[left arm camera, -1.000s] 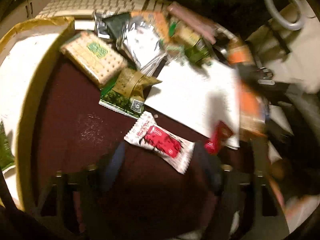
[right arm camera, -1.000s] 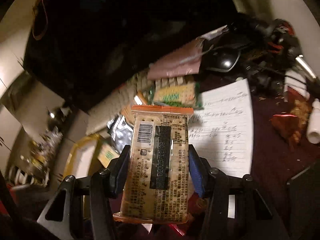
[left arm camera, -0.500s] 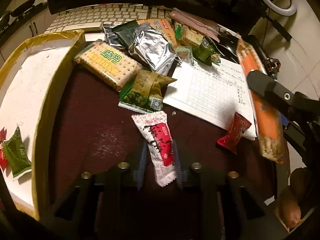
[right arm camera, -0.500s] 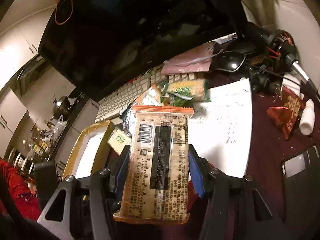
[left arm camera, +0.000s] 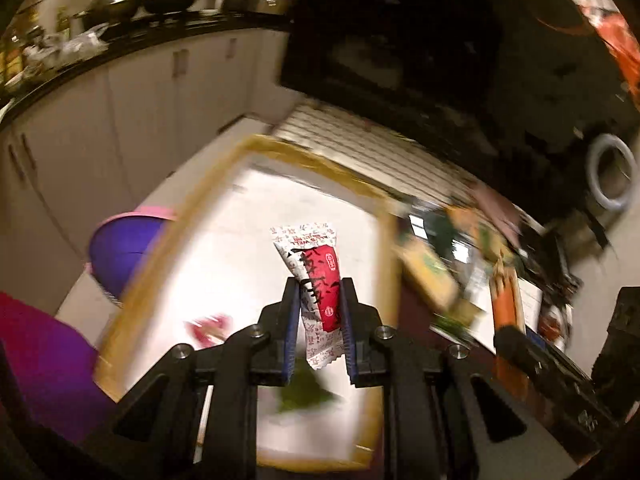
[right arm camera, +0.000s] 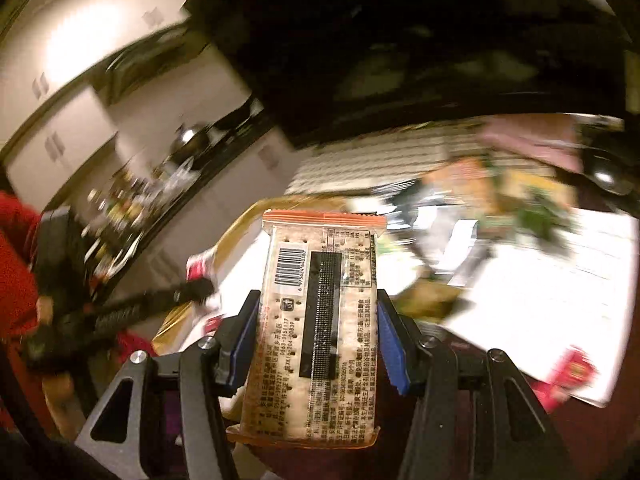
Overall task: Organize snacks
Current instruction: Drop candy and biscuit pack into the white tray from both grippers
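My left gripper [left arm camera: 319, 286] is shut on a white and red snack packet [left arm camera: 314, 280] and holds it in the air above a gold-rimmed white tray [left arm camera: 224, 240]. A red sweet [left arm camera: 208, 326] and a green packet [left arm camera: 304, 394] lie blurred in the tray. My right gripper [right arm camera: 318, 300] is shut on an orange-edged cracker pack [right arm camera: 320, 320], upright, barcode side facing the camera. The left gripper with its packet shows in the right wrist view [right arm camera: 200, 284], to the left over the tray [right arm camera: 240, 220]. The orange pack shows in the left wrist view [left arm camera: 506, 300].
A blurred pile of snacks [left arm camera: 444, 252] lies right of the tray, in front of a white keyboard [left arm camera: 360, 148] and a dark monitor [left arm camera: 400, 40]. A lined paper sheet [right arm camera: 560, 280] and a red sweet [right arm camera: 568, 372] lie on the dark red desk. A purple bowl [left arm camera: 120, 248] stands left.
My left gripper closed on the white and red packet, lifted it from the desk and swung left over the tray. My right gripper kept its cracker pack and turned left too.
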{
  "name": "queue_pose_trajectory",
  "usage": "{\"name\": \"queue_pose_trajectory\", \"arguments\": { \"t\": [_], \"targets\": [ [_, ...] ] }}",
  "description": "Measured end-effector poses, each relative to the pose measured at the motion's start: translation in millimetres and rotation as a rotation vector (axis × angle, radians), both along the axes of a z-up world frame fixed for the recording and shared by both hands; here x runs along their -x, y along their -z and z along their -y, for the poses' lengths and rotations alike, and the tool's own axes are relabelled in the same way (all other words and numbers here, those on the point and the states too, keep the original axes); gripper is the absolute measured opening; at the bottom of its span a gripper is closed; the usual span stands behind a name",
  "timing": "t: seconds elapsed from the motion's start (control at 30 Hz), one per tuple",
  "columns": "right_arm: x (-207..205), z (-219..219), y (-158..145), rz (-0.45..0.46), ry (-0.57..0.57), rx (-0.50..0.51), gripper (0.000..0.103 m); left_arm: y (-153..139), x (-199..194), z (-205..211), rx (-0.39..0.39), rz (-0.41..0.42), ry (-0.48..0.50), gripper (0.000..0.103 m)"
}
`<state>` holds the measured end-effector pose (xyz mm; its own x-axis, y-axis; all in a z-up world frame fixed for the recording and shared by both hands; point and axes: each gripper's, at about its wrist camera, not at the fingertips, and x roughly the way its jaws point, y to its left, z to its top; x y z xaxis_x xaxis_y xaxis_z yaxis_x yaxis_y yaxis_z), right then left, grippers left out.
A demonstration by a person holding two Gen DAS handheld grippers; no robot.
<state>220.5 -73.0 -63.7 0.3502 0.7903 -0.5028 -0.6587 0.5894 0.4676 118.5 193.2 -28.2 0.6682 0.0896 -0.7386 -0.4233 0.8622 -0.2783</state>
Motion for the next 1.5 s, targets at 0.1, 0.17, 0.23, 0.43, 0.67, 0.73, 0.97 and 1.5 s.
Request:
{"name": "queue_pose_trajectory", "arguments": {
  "t": [0.1, 0.17, 0.23, 0.43, 0.67, 0.73, 0.97, 1.5],
  "targets": [
    [-7, -50, 2, -0.038, -0.098, 0.023, 0.054, 16, -12, -25, 0.023, -0.052, 0.005, 0.021],
    [-13, -84, 3, -0.057, -0.140, 0.053, 0.054, 25, -21, -35, 0.032, -0.087, 0.034, 0.021],
    [-19, -110, 4, -0.052, -0.146, 0.093, 0.054, 34, -25, -42, 0.050, -0.116, 0.051, 0.021],
    [-32, -171, 26, 0.008, -0.131, 0.261, 0.054, 45, -29, -48, 0.058, -0.186, 0.061, 0.021],
    [-33, -185, 42, 0.006, -0.125, 0.326, 0.055, 57, -34, -52, 0.026, -0.249, 0.116, 0.022],
    [-31, -184, 40, 0.015, -0.133, 0.332, 0.056, 56, -32, -53, 0.042, -0.235, 0.128, 0.025],
    [-33, -156, 19, -0.009, -0.107, 0.221, 0.062, 29, -12, -44, -0.014, -0.121, 0.049, 0.067],
    [17, 53, 39, -0.090, 0.110, 0.052, 0.058, -7, 10, 101, 0.004, 0.039, 0.297, 0.081]
  ]
}}
